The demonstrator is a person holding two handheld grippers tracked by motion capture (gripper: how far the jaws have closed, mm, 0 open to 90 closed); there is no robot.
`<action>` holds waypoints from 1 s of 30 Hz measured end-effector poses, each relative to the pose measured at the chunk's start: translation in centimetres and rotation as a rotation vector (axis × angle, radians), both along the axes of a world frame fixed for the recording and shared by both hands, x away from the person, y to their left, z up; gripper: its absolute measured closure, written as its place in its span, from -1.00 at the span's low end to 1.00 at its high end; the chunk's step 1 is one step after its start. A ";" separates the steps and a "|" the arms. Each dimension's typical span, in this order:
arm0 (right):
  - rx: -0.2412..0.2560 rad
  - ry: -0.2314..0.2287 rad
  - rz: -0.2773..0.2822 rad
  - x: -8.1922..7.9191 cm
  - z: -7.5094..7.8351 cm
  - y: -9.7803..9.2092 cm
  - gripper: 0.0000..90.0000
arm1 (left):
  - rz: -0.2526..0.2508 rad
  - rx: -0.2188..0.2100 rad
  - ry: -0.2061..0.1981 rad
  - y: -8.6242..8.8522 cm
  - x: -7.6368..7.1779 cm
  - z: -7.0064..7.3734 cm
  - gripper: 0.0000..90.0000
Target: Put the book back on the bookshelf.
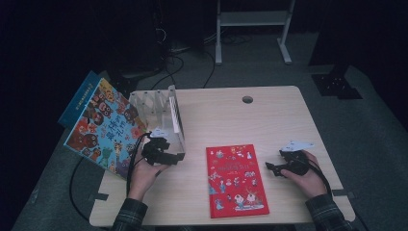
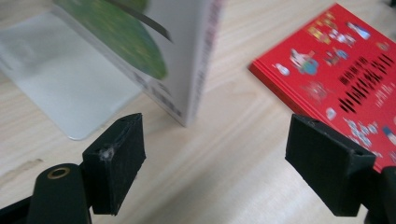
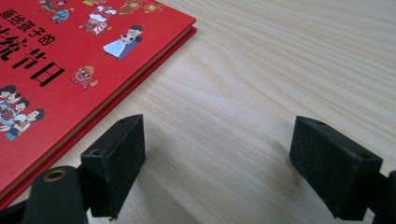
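Red book (image 1: 236, 180): flat, lower centre of high view, long axis toward the table's (image 1: 269, 115) far edge. Right gripper (image 1: 278, 168): jaws wide, empty, just beside its right edge; judged nearer. Left gripper (image 1: 161, 153): jaws wide, empty, at clear rack (image 1: 166, 108), left of centre.

Black tongs (image 1: 161, 150), plaid sleeves (image 1: 129, 215)

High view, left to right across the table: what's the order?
Colourful picture book leaning at the left edge → clear acrylic book stand → red book lying flat → right claw, open, resting on the table.
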State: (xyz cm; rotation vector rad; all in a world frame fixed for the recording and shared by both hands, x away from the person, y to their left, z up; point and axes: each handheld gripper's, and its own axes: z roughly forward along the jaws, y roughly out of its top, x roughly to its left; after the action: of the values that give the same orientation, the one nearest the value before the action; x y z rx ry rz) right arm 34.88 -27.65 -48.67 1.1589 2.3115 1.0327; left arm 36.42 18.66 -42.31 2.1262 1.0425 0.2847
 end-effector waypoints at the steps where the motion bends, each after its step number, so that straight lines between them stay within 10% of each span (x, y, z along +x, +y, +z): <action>1: -0.006 0.006 0.015 0.0 0.0 0.0 -0.70 | -0.016 0.015 0.007 -0.2 -0.3 -0.2 -0.66; 30: -0.008 0.010 -0.006 -0.3 0.0 0.0 -0.69 | -0.342 0.222 0.059 -5.9 -4.1 -4.5 -1.00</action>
State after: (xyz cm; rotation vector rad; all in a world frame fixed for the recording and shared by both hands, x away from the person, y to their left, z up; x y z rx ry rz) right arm 34.54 -27.60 -48.66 1.1701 2.3157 1.0173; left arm 32.28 12.80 -46.82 2.4809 0.6858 0.1788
